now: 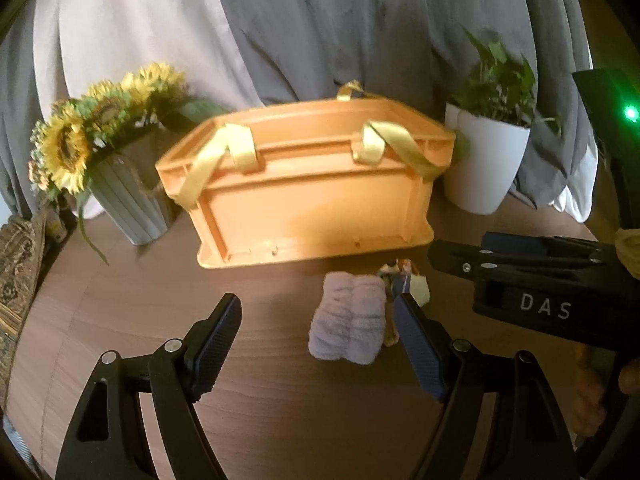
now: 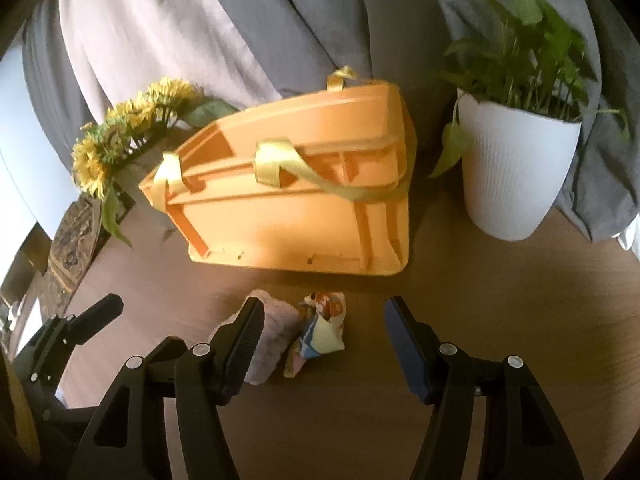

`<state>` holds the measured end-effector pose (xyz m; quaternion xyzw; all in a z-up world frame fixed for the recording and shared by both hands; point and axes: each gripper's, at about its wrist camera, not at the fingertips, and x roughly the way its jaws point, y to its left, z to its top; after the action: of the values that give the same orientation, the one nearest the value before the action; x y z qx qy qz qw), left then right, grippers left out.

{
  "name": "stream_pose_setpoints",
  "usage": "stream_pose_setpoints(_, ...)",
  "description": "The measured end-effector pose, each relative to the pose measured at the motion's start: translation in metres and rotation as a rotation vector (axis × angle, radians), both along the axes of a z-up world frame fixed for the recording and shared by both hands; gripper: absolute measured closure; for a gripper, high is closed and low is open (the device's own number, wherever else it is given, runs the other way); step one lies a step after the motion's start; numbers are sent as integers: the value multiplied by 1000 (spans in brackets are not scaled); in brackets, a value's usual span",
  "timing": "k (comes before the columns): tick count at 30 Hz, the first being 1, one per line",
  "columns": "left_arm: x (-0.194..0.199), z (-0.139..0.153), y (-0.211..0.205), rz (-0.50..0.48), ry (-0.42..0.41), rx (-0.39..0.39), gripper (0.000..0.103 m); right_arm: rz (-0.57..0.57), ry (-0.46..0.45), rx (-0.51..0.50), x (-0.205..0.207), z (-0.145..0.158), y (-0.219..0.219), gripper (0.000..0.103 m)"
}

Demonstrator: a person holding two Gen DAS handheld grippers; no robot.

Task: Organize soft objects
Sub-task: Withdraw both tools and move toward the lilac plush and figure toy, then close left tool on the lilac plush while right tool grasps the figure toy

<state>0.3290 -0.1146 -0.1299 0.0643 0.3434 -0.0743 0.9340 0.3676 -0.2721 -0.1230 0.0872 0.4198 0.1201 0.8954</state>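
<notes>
An orange plastic crate (image 1: 312, 196) with yellow straps stands on the wooden table; it also shows in the right wrist view (image 2: 304, 208). In front of it lie a folded lavender towel (image 1: 348, 320) and a small colourful printed cloth item (image 1: 404, 280). In the right wrist view the towel (image 2: 276, 336) is partly hidden by my left finger, with the printed item (image 2: 322, 328) beside it. My left gripper (image 1: 318, 330) is open and empty, above the towel. My right gripper (image 2: 324, 334) is open and empty, above the printed item; its body shows in the left wrist view (image 1: 536, 276).
A grey vase of sunflowers (image 1: 96, 152) stands left of the crate. A white pot with a green plant (image 1: 488, 160) stands right of it, also in the right wrist view (image 2: 516, 172). Grey and white drapes (image 1: 320, 20) hang behind. The table edge (image 1: 36, 292) curves on the left.
</notes>
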Motion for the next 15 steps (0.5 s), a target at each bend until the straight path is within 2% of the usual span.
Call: stream_pose_setpoints(15, 18, -40, -6, -34, 109, 5, 25, 34, 113, 11, 20, -41, 8, 47)
